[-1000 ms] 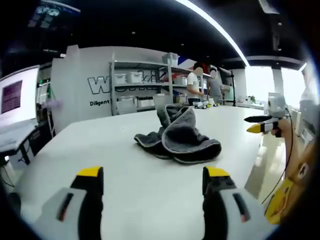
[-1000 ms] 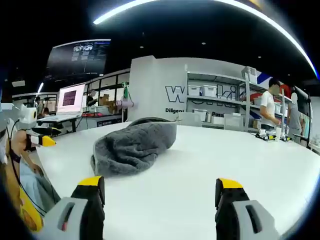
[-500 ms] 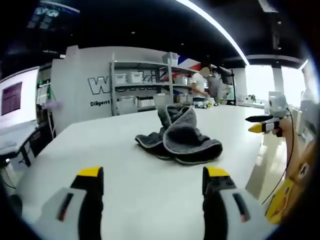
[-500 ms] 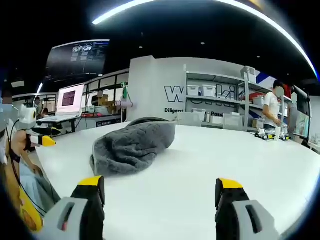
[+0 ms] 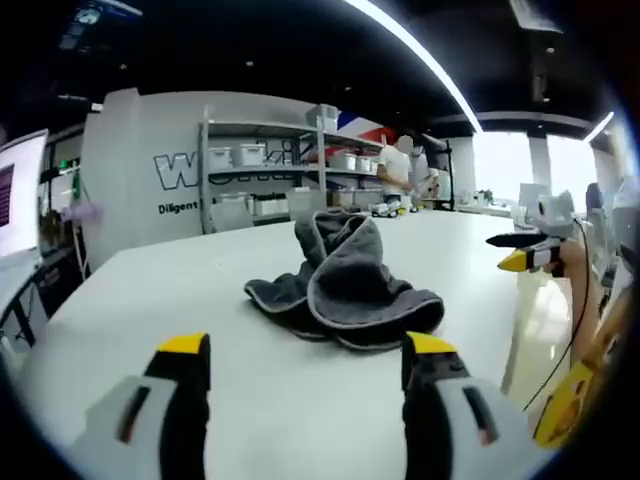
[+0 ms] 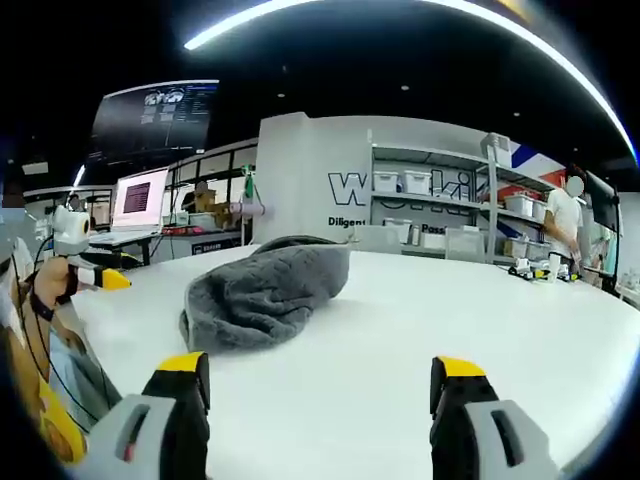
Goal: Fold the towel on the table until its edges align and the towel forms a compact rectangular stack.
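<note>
A dark grey towel (image 5: pixel 342 285) lies crumpled in a heap on the white table (image 5: pixel 150 300), one fold standing up at its back. My left gripper (image 5: pixel 305 350) is open, low over the table a short way in front of the heap, nothing between its jaws. In the right gripper view the same towel (image 6: pixel 265 290) lies as a rounded mound ahead and to the left. My right gripper (image 6: pixel 320 368) is open and apart from it. The right gripper (image 5: pixel 520 252) also enters the left gripper view at the far right, and the left gripper (image 6: pixel 100 278) enters the right gripper view at the left edge.
Metal shelves (image 5: pixel 265 175) with white bins stand against the far wall behind the table. People (image 5: pixel 400 175) stand near the shelves. A lit monitor (image 6: pixel 142 198) sits on a desk beyond the table's left side. The table edge (image 5: pixel 510 340) falls away at the right.
The left gripper view has shifted, so the towel now sits slightly further left and looks larger. In the right gripper view the left gripper's tip has risen a little. The towel itself has not moved.
</note>
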The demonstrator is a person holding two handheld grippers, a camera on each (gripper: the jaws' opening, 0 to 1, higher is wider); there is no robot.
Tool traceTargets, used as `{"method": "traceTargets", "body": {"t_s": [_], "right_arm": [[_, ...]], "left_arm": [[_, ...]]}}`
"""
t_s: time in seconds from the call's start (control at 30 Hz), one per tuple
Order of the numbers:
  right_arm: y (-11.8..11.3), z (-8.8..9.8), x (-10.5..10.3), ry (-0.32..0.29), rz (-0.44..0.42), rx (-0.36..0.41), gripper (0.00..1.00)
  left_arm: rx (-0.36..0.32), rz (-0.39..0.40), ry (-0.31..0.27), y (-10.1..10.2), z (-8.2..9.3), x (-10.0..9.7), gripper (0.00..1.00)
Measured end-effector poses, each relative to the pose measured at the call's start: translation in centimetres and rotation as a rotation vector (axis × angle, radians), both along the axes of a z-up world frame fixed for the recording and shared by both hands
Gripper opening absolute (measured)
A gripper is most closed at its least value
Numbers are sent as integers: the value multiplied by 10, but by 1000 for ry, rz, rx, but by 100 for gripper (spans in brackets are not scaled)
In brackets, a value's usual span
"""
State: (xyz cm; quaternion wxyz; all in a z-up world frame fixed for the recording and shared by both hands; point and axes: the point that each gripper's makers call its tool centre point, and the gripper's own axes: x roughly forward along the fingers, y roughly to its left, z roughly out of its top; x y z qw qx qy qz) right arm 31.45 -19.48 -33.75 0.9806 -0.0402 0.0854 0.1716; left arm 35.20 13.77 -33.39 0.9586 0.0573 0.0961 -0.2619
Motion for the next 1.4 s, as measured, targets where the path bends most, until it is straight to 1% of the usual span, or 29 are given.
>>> {"method": "traceTargets", "body": {"t_s": [0.13, 0.2, 0.3, 0.4, 0.47, 0.53, 0.6, 0.77, 0.93, 1.03, 1.1, 1.27, 1.4], "right_arm": [[-3, 0, -1, -1, -13, 0, 95], [-4, 0, -2, 1, -16, -2, 95], [-6, 0, -4, 2, -18, -4, 95], [-9, 0, -6, 2, -25, -4, 95], [-11, 0, -7, 1, -33, -1, 95], [-13, -1, -7, 2, -38, 0, 95], [-14, -1, -8, 3, -40, -1, 95], [-17, 0, -8, 2, -44, -2, 95], [-17, 1, -8, 0, -44, -3, 94], [-16, 1, -8, 1, -42, -4, 94], [-16, 1, -8, 2, -42, -5, 94], [-17, 1, -8, 3, -44, -8, 94], [-16, 2, -8, 2, -41, -9, 93]], "left_arm": [[-5, -70, 10, -25, -2, 11, 77], [5, -107, 15, -38, -4, 18, 77], [21, -144, 30, -55, -8, 31, 75], [39, -157, 42, -63, -12, 42, 74], [45, -156, 44, -65, -15, 50, 72], [34, -140, 61, -64, -19, 57, 70], [26, -133, 66, -63, -22, 61, 68], [-6, -117, 96, -60, -31, 67, 57], [-37, -127, 117, -63, -35, 69, 42], [-42, -128, 124, -64, -37, 69, 38], [-45, -134, 125, -66, -37, 68, 33], [-58, -152, 118, -70, -33, 64, 22], [-68, -183, 102, -76, -23, 56, 16]]}}
